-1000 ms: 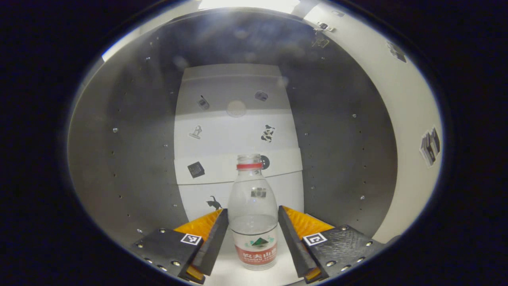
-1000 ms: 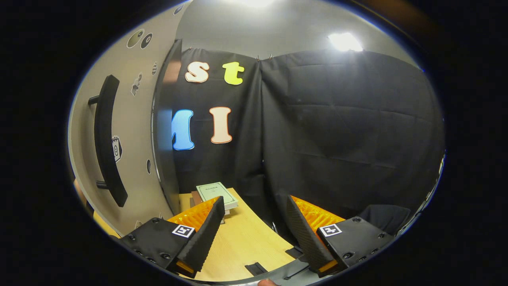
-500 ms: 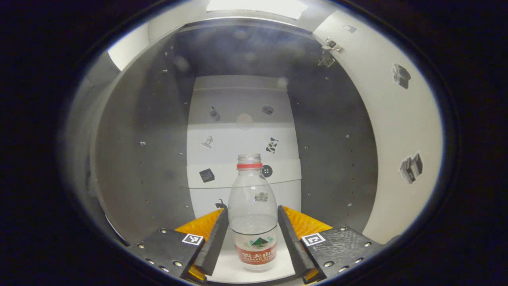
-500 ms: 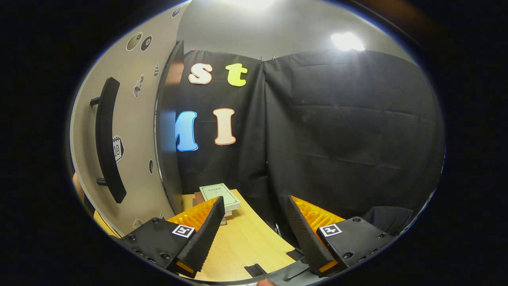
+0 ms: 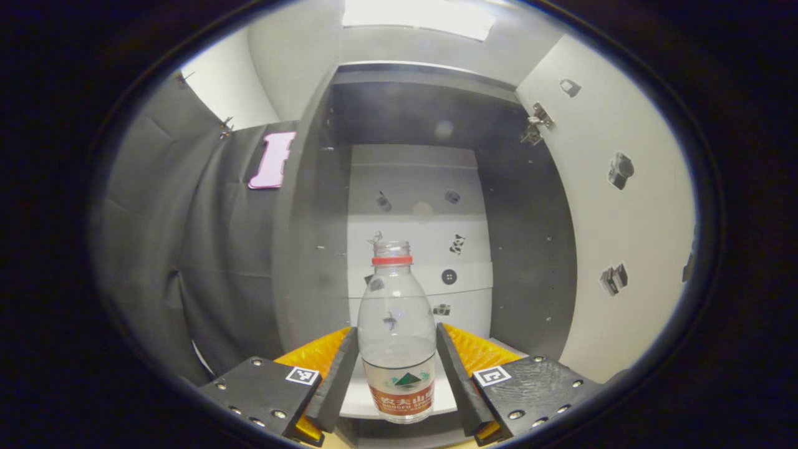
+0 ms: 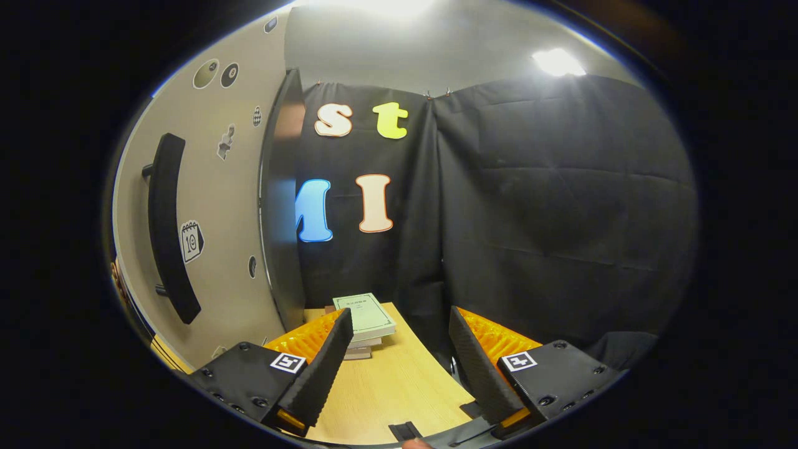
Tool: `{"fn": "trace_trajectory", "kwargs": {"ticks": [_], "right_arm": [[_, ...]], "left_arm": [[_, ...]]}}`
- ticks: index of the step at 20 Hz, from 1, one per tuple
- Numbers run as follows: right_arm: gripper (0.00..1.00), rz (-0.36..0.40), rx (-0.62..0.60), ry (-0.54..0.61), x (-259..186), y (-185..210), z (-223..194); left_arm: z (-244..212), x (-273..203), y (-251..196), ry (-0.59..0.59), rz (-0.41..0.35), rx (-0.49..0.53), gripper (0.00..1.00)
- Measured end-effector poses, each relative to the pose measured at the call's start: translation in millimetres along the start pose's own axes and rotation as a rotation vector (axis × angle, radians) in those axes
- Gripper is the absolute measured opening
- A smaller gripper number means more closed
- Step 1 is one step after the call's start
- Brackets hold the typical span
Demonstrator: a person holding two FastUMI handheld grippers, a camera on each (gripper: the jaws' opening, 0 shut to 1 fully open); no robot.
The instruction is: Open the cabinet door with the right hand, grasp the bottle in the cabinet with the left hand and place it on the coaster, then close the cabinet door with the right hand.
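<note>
A clear plastic bottle (image 5: 395, 293) with a red neck ring, no cap and a red label stands upright between my left gripper's fingers. My left gripper (image 5: 397, 333) is shut on its lower body, just outside the front of the cabinet (image 5: 312, 249). The cabinet's dark inside and white back wall lie behind the bottle. The open door (image 5: 617, 218) shows its pale inner face on the right. In the right gripper view, my right gripper (image 6: 400, 315) is open with nothing in it, to the right of the door's outer face (image 6: 215, 187) and its black bar handle (image 6: 167, 231).
A stack of books (image 6: 368, 318) lies on the wooden table (image 6: 393, 380) by the door's edge. A metal hinge (image 5: 536, 121) sits at the door's top. Black cloth hangs behind the table and left of the cabinet.
My left gripper has drawn back out of the cabinet with the bottle in it; the cabinet's outer side and cloth wall now show. The right gripper has shifted slightly and stays open.
</note>
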State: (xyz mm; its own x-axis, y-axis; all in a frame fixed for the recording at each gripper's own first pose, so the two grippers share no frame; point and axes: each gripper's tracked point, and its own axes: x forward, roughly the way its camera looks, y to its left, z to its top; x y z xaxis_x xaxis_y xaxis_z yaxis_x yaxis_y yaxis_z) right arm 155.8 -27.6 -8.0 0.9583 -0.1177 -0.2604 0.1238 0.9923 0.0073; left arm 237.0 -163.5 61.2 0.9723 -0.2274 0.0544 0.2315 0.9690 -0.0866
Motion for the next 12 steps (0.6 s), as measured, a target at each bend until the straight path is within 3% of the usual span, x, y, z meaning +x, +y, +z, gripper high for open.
{"fn": "trace_trajectory", "kwargs": {"ticks": [2,9,10,12], "right_arm": [[0.98,0.032,-0.006,-0.001,6,3,-1],[0.98,0.120,-0.016,0.017,25,13,-10],[0.93,0.127,-0.021,0.014,27,14,-10],[0.98,0.134,-0.038,0.006,31,13,-8]], "left_arm": [[1,-17,10,0.006,0.019,0.004,0.72],[-2,-80,48,-0.012,0.118,0.029,0.72],[-5,-90,52,-0.011,0.131,0.027,0.72],[-12,-109,59,-0.007,0.155,0.025,0.74]]}}
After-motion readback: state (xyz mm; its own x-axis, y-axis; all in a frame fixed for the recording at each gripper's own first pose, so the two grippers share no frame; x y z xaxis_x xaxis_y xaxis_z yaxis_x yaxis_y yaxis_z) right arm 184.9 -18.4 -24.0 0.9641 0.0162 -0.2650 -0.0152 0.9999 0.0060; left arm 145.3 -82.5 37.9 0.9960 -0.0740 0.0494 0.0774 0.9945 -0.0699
